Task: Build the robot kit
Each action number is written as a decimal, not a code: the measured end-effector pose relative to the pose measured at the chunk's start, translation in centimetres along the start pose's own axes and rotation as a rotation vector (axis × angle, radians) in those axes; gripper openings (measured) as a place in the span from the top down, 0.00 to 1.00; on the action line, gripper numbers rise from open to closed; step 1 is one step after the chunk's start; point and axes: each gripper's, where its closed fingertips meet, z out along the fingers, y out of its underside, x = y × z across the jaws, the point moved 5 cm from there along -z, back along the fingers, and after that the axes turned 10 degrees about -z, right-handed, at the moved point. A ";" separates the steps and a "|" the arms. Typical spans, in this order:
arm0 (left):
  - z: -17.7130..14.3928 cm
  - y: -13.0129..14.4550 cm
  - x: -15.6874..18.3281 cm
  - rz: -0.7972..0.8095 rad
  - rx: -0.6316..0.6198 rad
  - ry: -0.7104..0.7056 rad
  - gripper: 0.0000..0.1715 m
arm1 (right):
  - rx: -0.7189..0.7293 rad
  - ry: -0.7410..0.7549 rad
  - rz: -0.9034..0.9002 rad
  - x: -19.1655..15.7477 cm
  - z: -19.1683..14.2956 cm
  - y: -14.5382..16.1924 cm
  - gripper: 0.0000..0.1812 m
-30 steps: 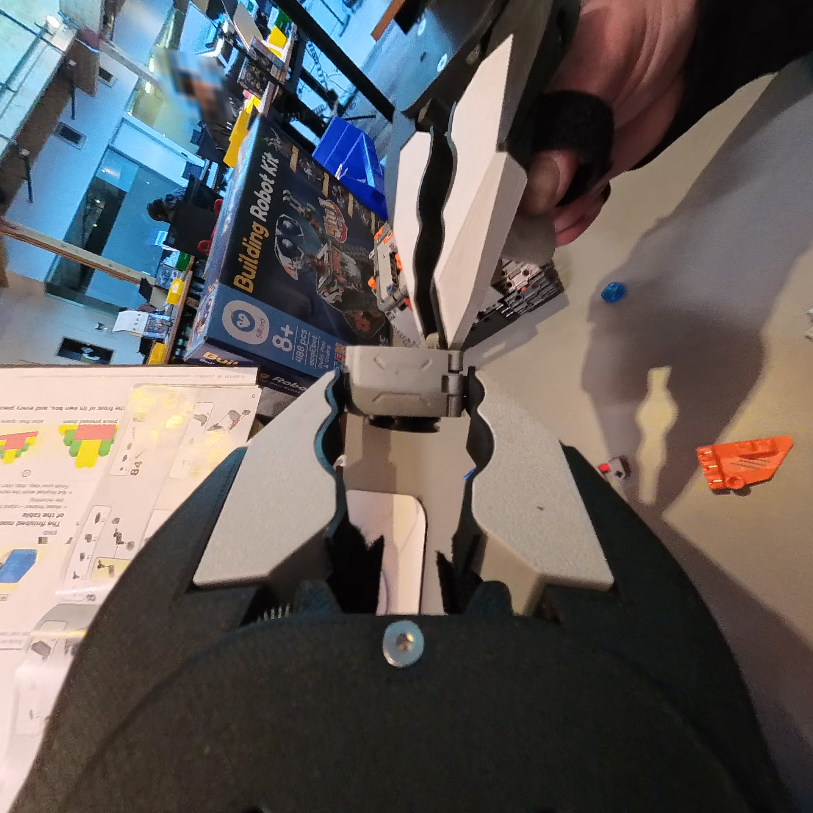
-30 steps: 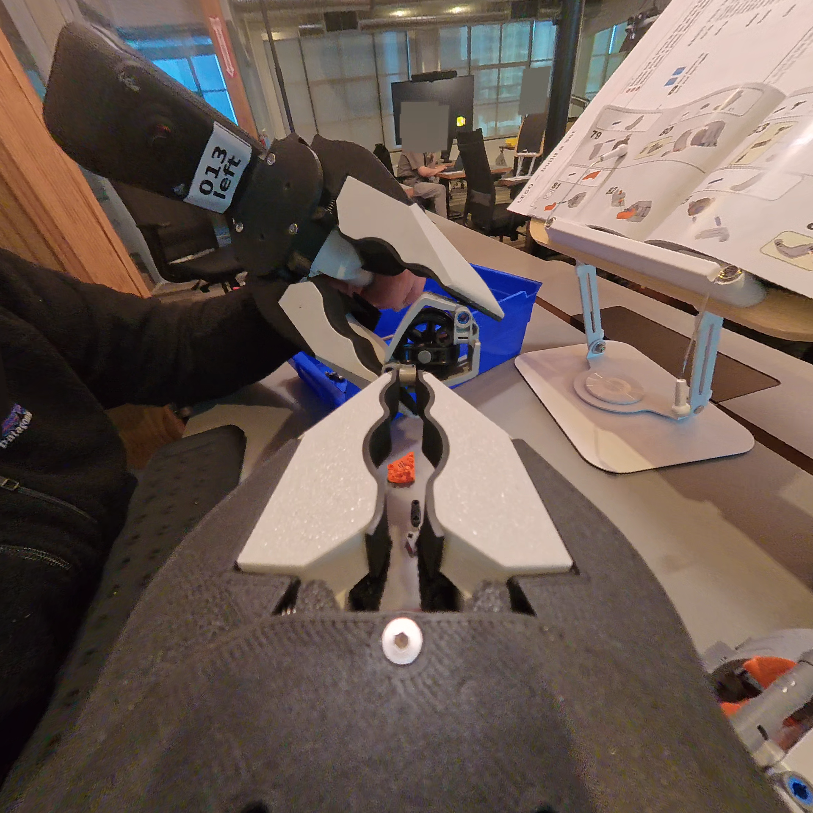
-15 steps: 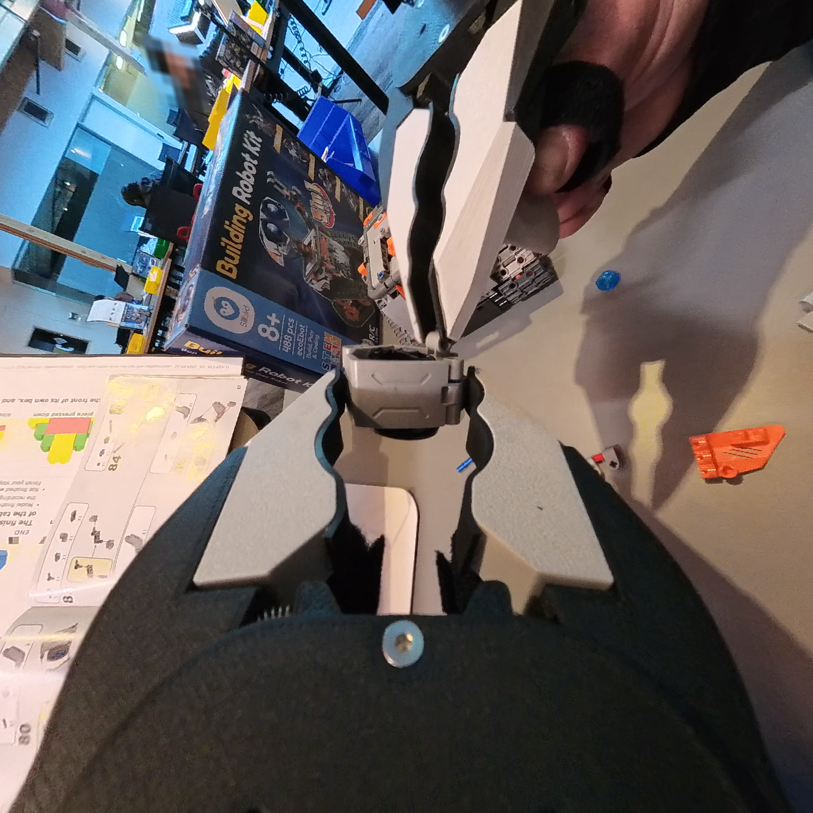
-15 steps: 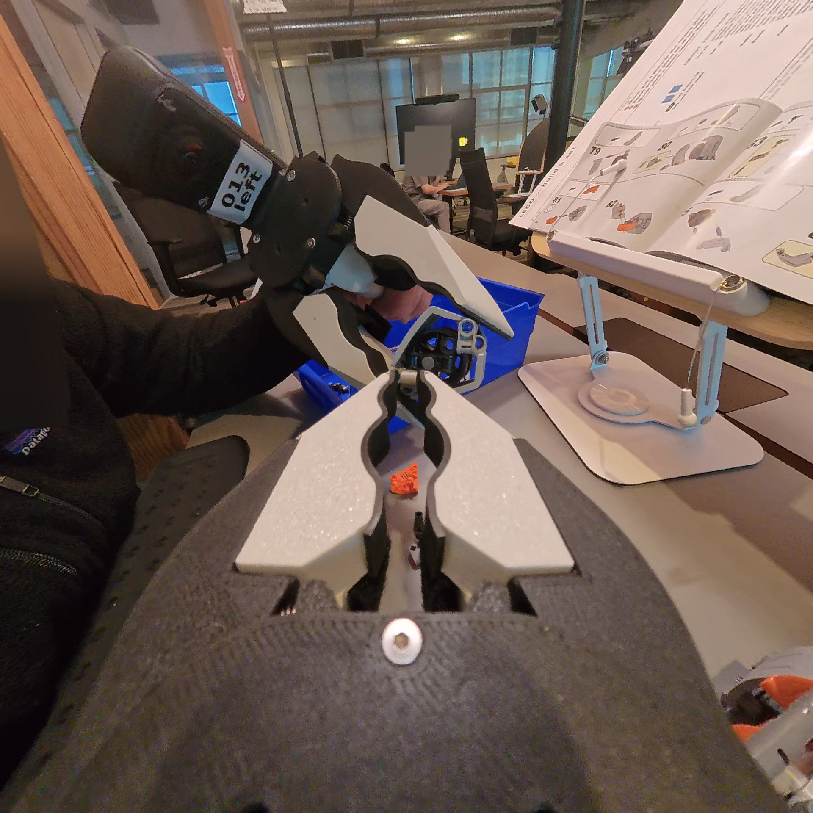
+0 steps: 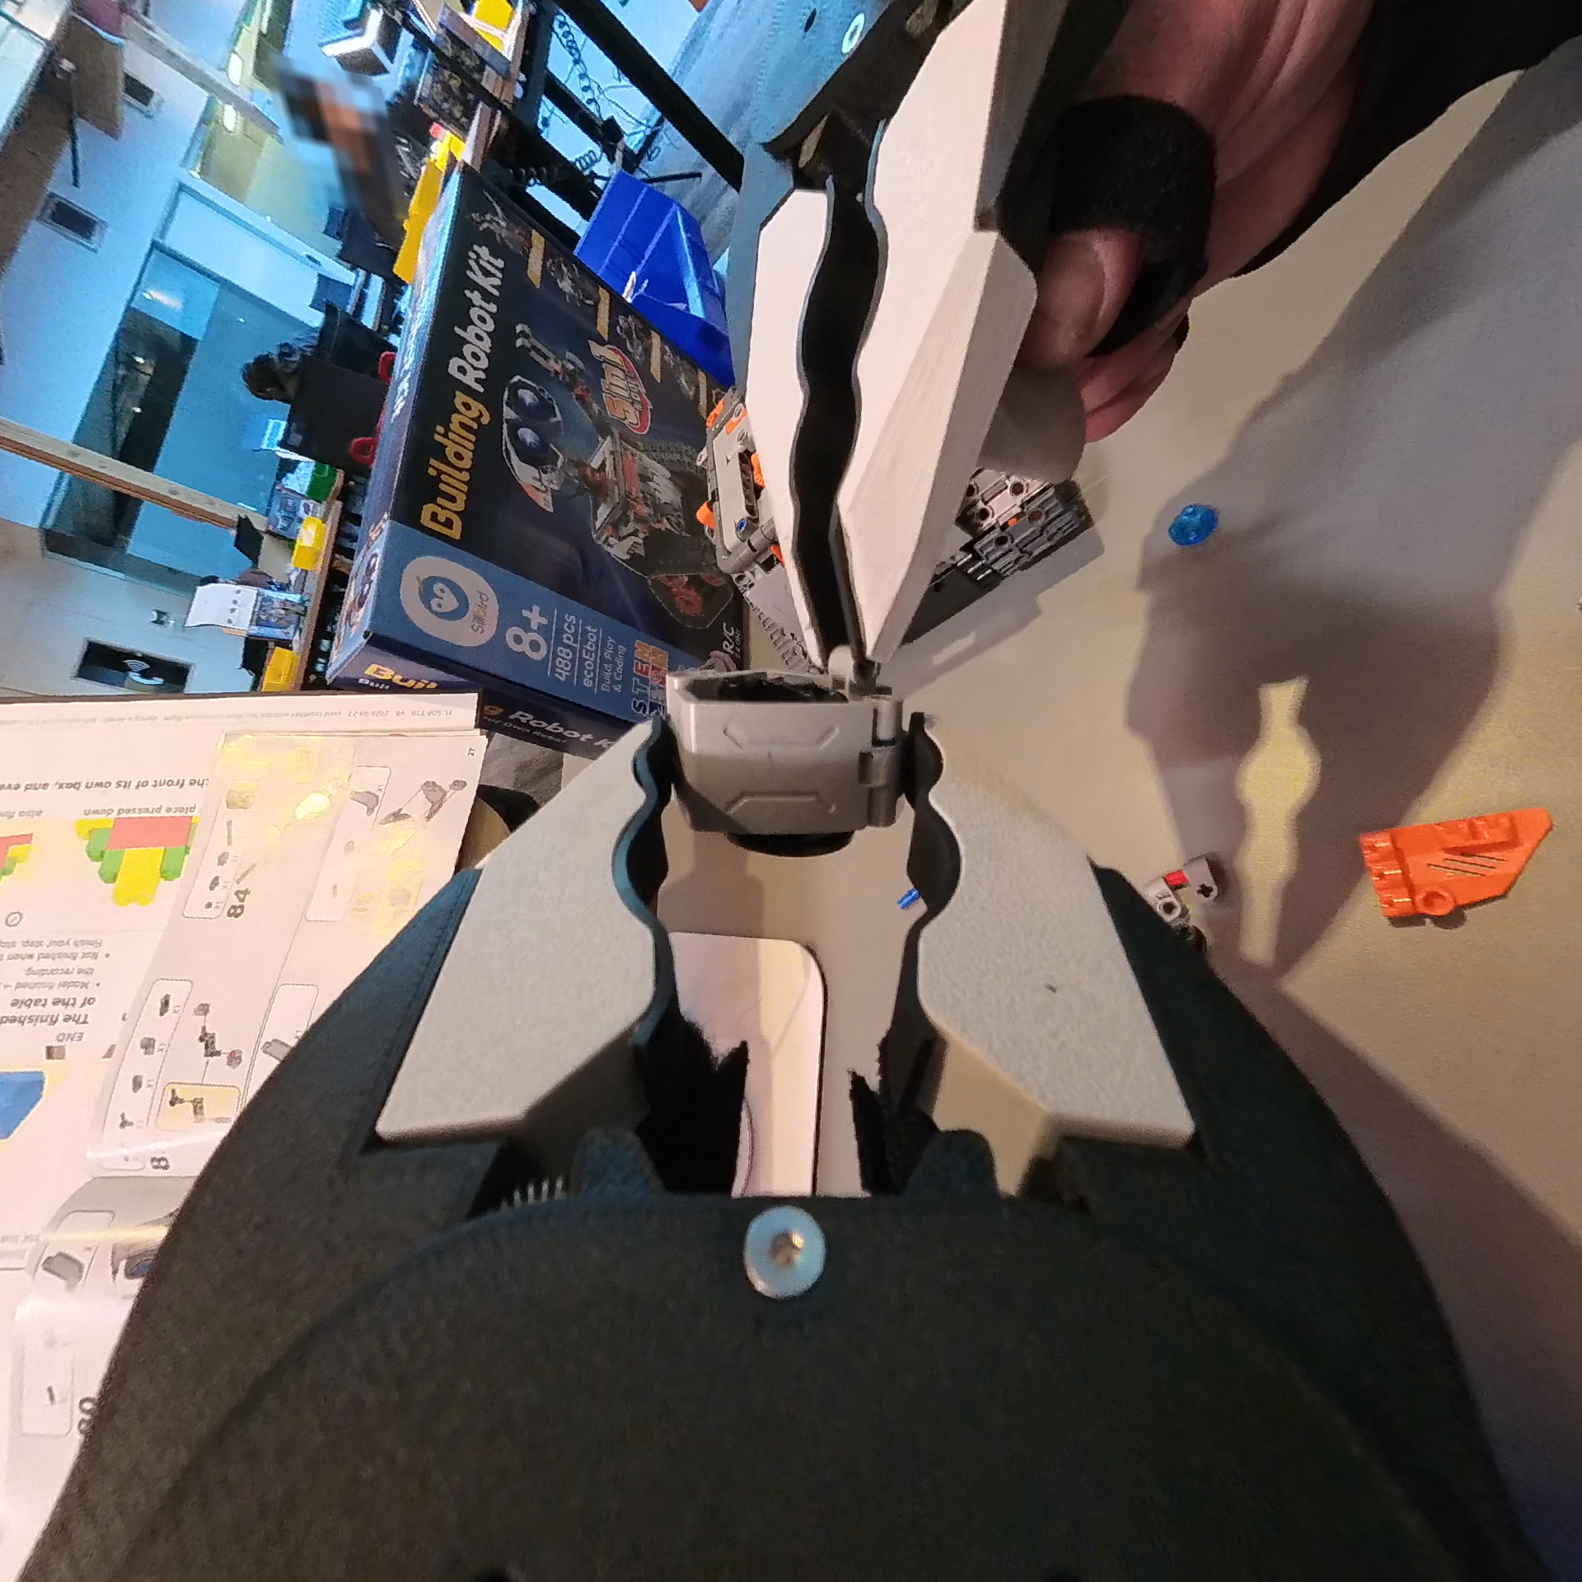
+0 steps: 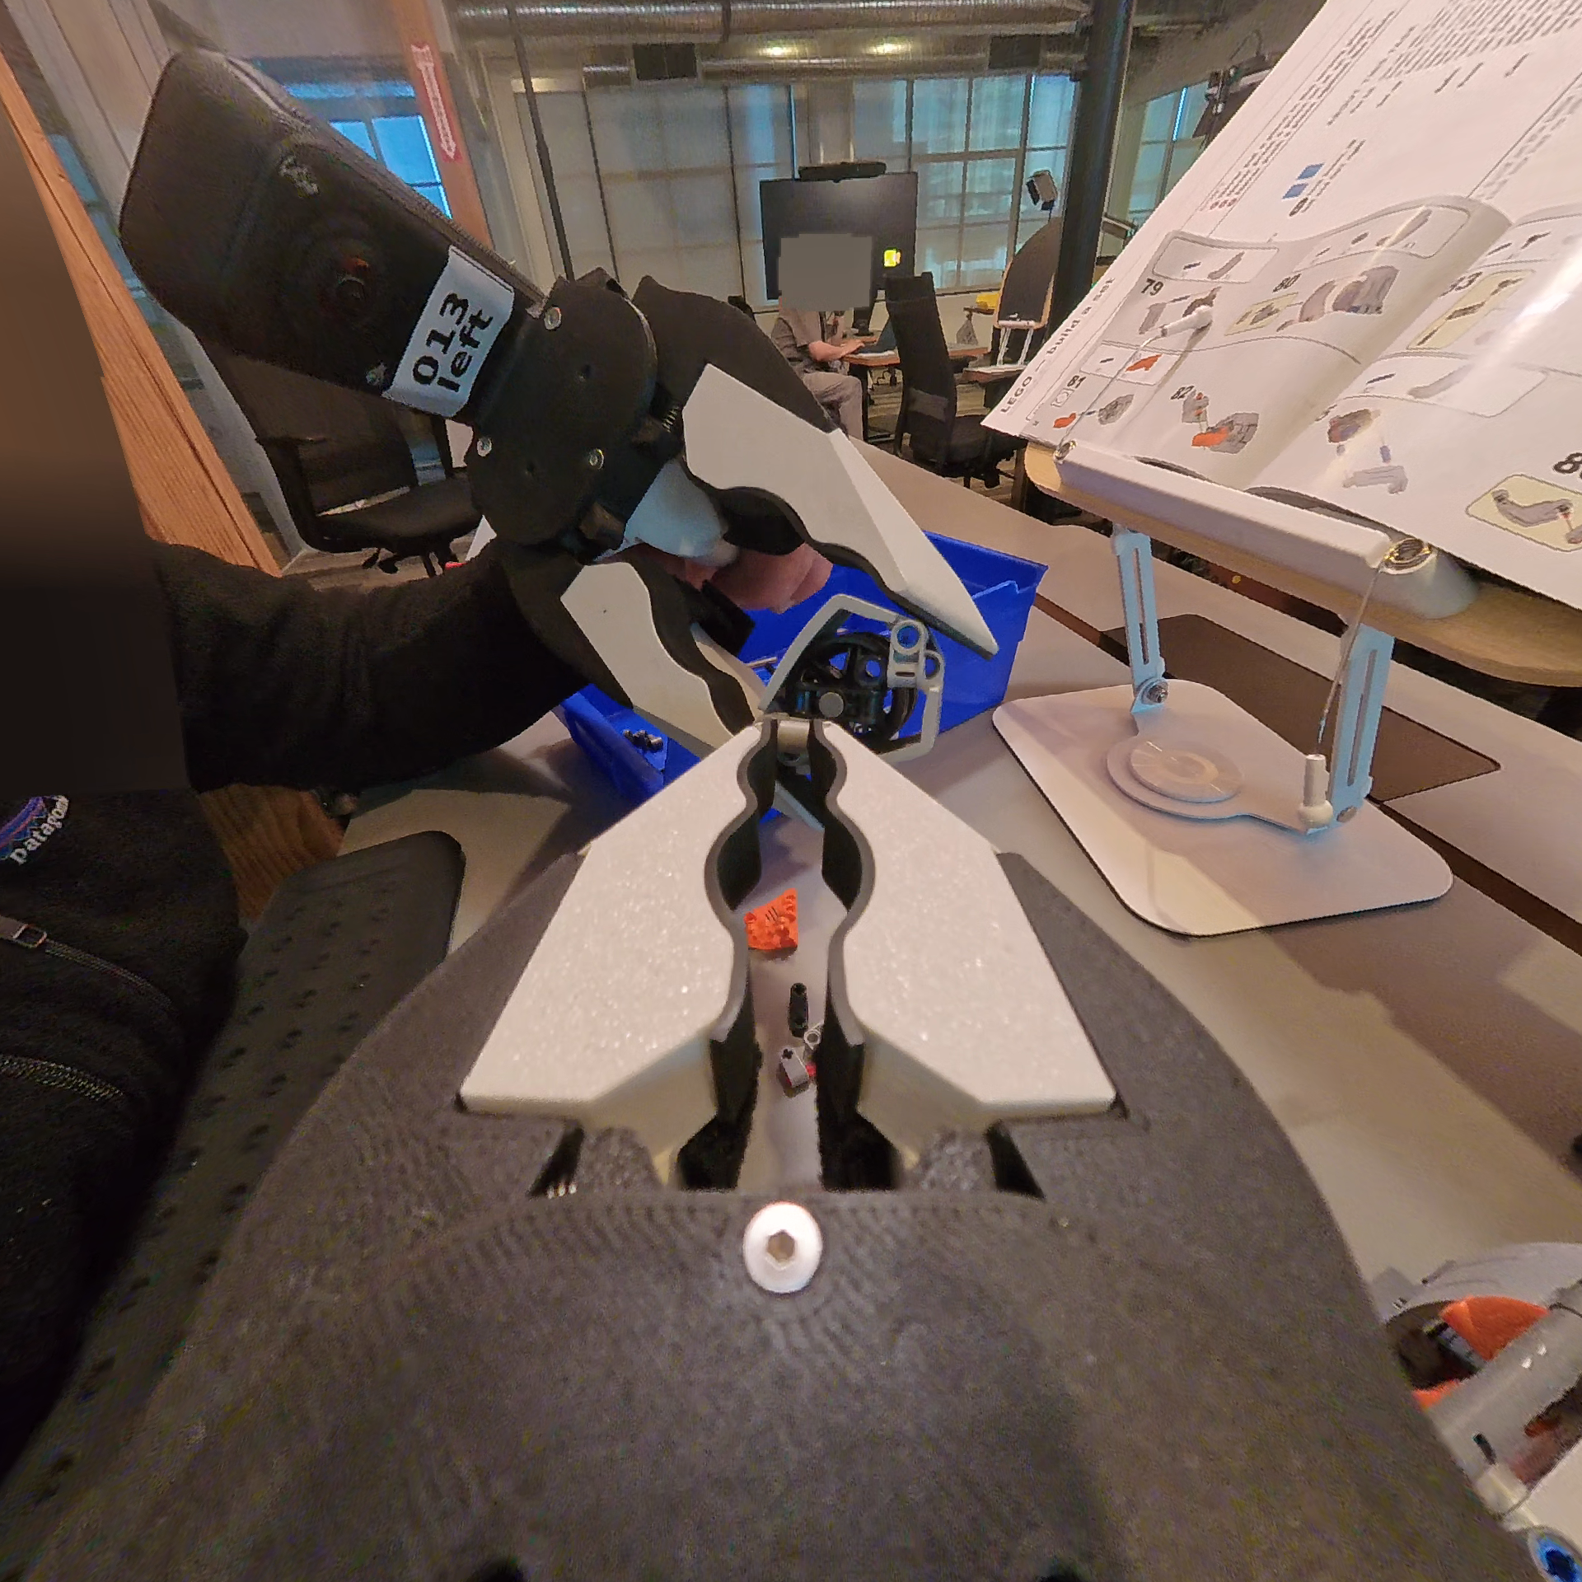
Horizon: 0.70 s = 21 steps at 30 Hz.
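Above the table (image 5: 1370, 651) edge, both grippers — left gripper (image 5: 786, 753), right gripper (image 6: 792, 740) — clamp one grey assembly (image 5: 783, 775).

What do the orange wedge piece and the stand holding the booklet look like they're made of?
Orange wedge-shaped piece: likely moulded plastic, with a matte, uniform colour and ribbed grooves. White booklet stand: probably painted metal, judging by its thin flat base plate, slotted arms and screw; plastic can't be ruled out.

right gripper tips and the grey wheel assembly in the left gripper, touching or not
Touching. In the right wrist view the right gripper pinches a small grey piece on the grey wheel assembly; the left gripper clamps that assembly's grey housing.
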 end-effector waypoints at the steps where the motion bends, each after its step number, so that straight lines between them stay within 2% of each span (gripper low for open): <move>1: 0.0 0.0 0.0 0.003 -0.003 -0.001 0.70 | -0.003 0.000 -0.001 0.0 0.0 0.0 0.98; 21: 0.2 0.6 -0.1 0.028 -0.043 -0.014 0.70 | -0.037 0.026 -0.043 0.1 0.1 0.4 0.97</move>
